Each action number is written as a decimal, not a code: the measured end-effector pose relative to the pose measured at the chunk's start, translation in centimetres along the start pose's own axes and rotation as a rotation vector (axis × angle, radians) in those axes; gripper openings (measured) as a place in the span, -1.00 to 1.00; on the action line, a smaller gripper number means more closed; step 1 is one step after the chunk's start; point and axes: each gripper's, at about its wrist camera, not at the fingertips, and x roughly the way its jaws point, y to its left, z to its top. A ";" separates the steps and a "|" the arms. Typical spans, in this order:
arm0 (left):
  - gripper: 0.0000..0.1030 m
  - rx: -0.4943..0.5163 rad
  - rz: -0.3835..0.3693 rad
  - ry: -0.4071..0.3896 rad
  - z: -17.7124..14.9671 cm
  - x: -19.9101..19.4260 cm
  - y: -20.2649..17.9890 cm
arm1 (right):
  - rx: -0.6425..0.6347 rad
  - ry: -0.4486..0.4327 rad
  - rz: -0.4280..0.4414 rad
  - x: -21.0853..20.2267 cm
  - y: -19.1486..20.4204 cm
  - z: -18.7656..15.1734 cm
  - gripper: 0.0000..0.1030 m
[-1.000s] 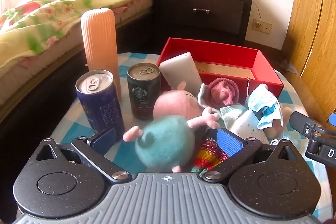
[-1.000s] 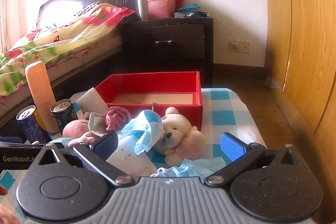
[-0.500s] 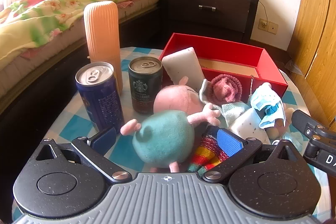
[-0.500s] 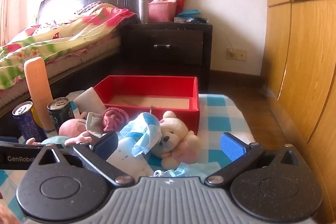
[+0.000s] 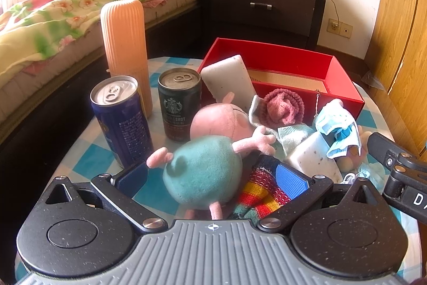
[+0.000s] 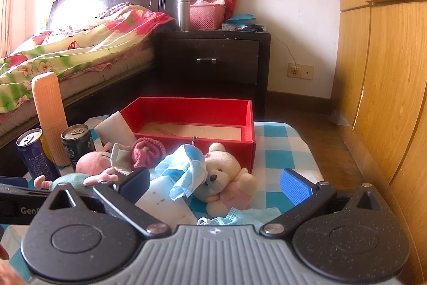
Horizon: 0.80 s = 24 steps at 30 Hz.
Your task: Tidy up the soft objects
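Blue can [image 5: 121, 119]: stands upright at the near left of the surface [image 5: 88, 156], just in front of the tall ribbed peach holder [image 5: 125, 50]; it now sits lower and nearer in the left view than a second ago.
Dark can [image 5: 179, 103]: upright, just right of the blue can; hard, so probably not for sorting.
Left tongs [image 5: 212, 174]: wide, holding nothing; they have drawn in on the pig toy [image 5: 205, 172], whose teal body now lies between the two fingers without a visible grip.
Meaning: my guess is that the pig toy is the next pick, bound for the red box [image 5: 344, 95].
Red box: far middle, open, with nothing soft seen inside yet.
Soft pile: a pink knit piece [image 5: 283, 107], a striped sock [image 5: 259, 194], a blue face mask [image 6: 186, 172] and a teddy bear [image 6: 226, 178] lie near the box front, touching one another.
Right tongs [image 6: 214, 184]: wide and holding nothing, above the teddy bear; that view has risen a little.
Hidden: the pig toy's feet and the sock's end are cut off by the tongs' body; the bear is half covered by the mask; the white blocks' material is unclear.
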 end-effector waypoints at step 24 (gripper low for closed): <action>0.90 0.007 -0.001 0.003 -0.1 0.1 -0.2 | -0.001 0.014 0.006 0.2 0.0 -0.1 0.64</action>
